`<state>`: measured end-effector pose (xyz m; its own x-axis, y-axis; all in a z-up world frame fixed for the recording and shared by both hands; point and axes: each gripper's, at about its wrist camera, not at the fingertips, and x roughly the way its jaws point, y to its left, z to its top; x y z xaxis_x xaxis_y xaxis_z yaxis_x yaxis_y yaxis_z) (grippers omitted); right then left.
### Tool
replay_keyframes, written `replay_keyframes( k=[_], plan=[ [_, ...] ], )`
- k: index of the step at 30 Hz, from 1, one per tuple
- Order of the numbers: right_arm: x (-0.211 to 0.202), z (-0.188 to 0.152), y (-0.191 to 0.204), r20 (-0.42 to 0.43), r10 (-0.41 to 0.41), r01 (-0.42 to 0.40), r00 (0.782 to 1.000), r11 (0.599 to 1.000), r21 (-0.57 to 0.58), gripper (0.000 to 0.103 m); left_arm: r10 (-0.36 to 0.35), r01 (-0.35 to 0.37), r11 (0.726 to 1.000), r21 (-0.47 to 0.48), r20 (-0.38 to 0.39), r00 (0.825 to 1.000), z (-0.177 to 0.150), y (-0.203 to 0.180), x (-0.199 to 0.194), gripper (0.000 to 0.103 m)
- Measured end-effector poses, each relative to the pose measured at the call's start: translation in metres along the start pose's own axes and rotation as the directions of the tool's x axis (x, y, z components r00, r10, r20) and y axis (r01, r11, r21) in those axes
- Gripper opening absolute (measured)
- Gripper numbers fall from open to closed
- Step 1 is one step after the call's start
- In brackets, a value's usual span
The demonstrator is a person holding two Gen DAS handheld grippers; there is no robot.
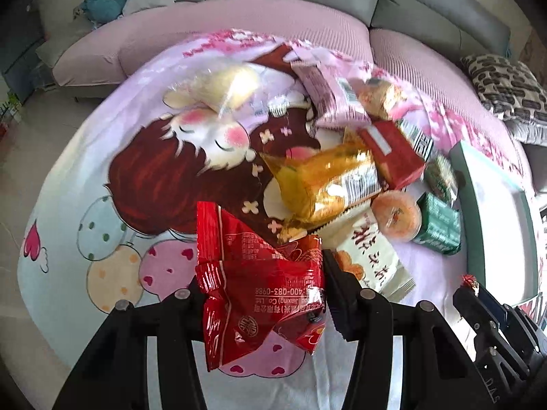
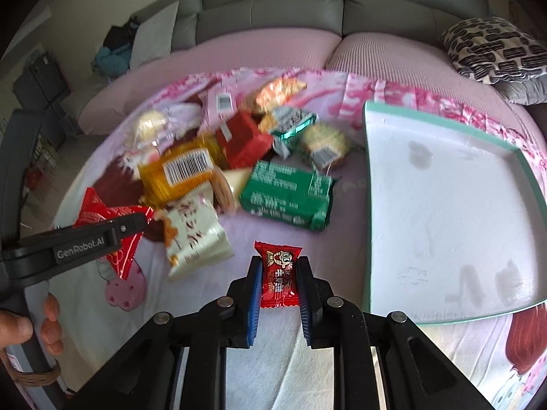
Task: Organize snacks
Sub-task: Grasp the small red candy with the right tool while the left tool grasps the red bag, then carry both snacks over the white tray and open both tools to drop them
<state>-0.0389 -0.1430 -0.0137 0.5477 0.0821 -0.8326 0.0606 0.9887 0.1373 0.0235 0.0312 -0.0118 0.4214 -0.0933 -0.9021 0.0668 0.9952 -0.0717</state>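
Note:
My left gripper [image 1: 261,283] is shut on a large crinkled red snack packet [image 1: 253,294], lifted off the cartoon blanket [image 1: 102,177]. In the right wrist view that gripper [image 2: 145,220] reaches in from the left with the red packet [image 2: 99,215] in it. My right gripper [image 2: 278,266] is shut on a small red candy [image 2: 278,275], held upright between the blue pads [image 2: 254,294]. A pile of snacks lies beyond: a gold packet [image 2: 177,174], a green packet [image 2: 287,198], a cream packet [image 2: 195,235] and a dark red box [image 2: 242,143].
A white tray with a teal rim [image 2: 367,184] lies to the right on the blanket. A grey sofa [image 2: 273,3] with a pink cover runs behind, and a patterned cushion [image 2: 492,51] sits at the right. A person's hand [image 2: 30,328] holds the left gripper's handle.

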Motion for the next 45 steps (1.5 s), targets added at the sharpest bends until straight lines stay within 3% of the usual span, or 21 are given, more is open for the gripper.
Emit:
replay_keyframes(
  k=[9,24,28,34,39,45],
  plan=[
    [-0.018,0.011,-0.019,0.075,-0.011,0.007,0.997,0.998,0.057,0.021,-0.026,0.024,1.000,0.015,0.111,0.993,0.003,0.002,-0.025,0.054],
    [-0.048,0.033,-0.110,0.188,-0.126,0.076,0.974,0.965,0.251,0.021,-0.164,0.133,0.971,0.199,0.151,0.975,0.028,-0.082,-0.047,0.054],
    [-0.056,0.031,-0.140,0.191,-0.197,0.128,0.962,0.938,0.322,0.021,-0.193,0.154,0.956,0.250,0.141,0.971,0.035,-0.108,-0.047,0.054],
    [-0.066,0.020,-0.192,0.153,-0.343,0.248,0.927,0.865,0.436,0.021,-0.231,0.182,0.929,0.321,0.121,0.965,0.038,-0.148,-0.039,0.054],
    [-0.070,0.009,-0.228,0.107,-0.402,0.297,0.909,0.807,0.511,0.021,-0.268,0.217,0.900,0.378,0.088,0.959,0.038,-0.183,-0.026,0.054],
    [-0.062,0.007,-0.250,0.071,-0.427,0.326,0.901,0.778,0.536,0.021,-0.287,0.236,0.869,0.434,0.055,0.956,0.042,-0.226,-0.005,0.054]
  ],
)
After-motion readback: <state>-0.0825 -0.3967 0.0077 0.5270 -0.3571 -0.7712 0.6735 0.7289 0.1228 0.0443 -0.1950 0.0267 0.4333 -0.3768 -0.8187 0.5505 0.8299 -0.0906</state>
